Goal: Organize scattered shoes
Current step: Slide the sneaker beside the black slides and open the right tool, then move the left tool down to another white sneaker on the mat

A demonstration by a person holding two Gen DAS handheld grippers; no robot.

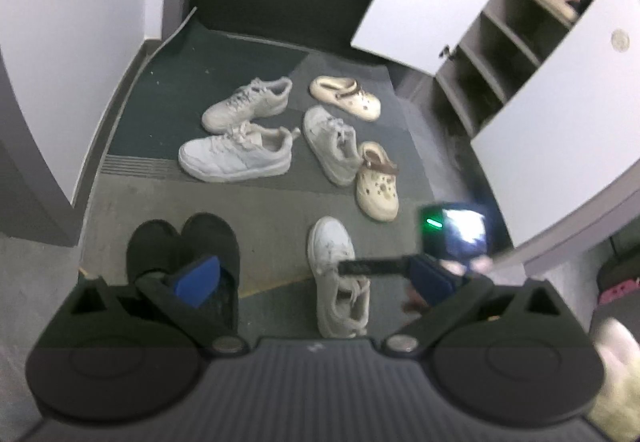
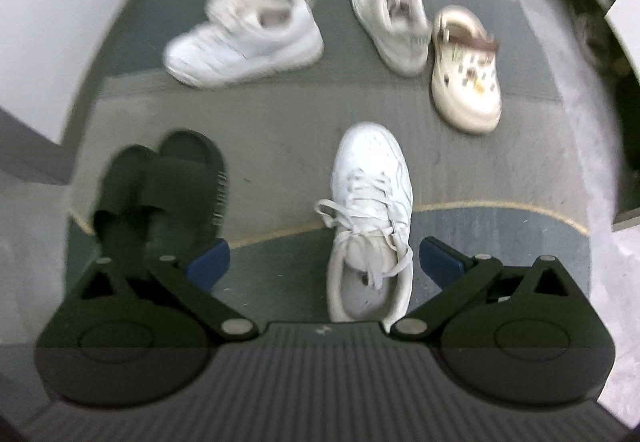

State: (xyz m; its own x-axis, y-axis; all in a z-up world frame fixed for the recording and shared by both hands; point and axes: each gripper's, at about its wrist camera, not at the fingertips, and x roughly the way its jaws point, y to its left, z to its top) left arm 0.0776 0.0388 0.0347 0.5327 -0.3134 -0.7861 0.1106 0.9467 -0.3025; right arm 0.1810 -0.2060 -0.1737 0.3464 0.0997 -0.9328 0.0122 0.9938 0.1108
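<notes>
Left wrist view: black slippers (image 1: 184,254) on the carpet at far left, white sneakers (image 1: 236,158) and cream clogs (image 1: 376,186) scattered mid-floor, open shoe cabinet (image 1: 492,54) at right. Left gripper (image 1: 308,282) hovers, jaws wide and empty. Right wrist view: right gripper (image 2: 324,262), jaws spread apart, straddles a lone white sneaker (image 2: 370,218) lying on the floor.

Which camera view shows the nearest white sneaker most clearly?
The right wrist view: the nearest white sneaker lies whole and close, laces plain, between the open fingers of the right gripper. The left wrist view shows it smaller and blurred, partly crossed by a dark bar.
</notes>
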